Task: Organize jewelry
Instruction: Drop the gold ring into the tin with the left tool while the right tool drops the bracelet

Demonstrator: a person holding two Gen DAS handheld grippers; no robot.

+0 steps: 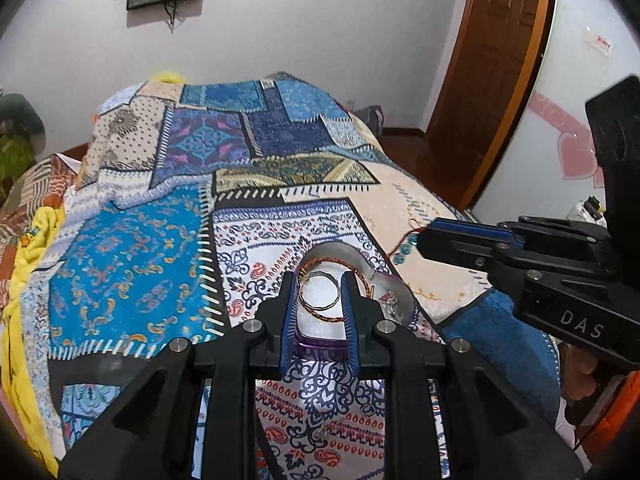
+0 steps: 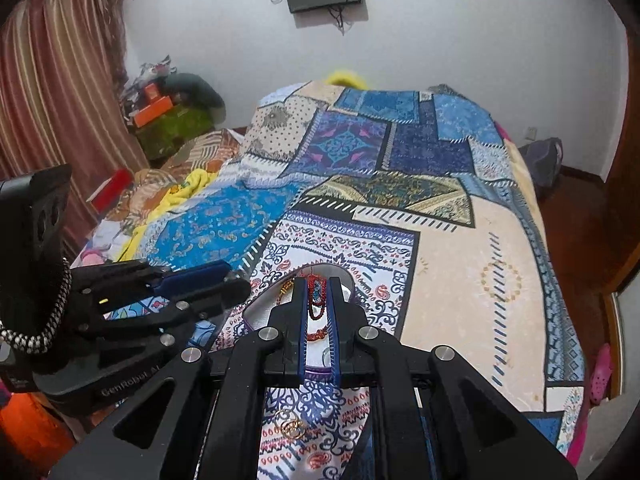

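A clear heart-shaped tray (image 1: 390, 280) with a purple rim lies on the patterned bedspread. In the left wrist view it holds a silver bangle (image 1: 320, 292) and a braided red-gold bangle (image 1: 324, 318). My left gripper (image 1: 319, 280) hovers over the tray, jaws apart and empty. My right gripper (image 2: 319, 280) is shut on a red beaded necklace with a blue pendant (image 2: 316, 292) over the tray (image 2: 260, 304). A gold ring piece (image 2: 291, 426) lies on the bedspread near me. The right gripper also shows in the left wrist view (image 1: 424, 240).
The bedspread (image 1: 140, 260) covers the bed, with yellow cloth (image 1: 24, 280) at its left edge. A wooden door (image 1: 492, 80) stands at the right. A cluttered side table (image 2: 168, 120) and curtains (image 2: 60, 80) stand at the left.
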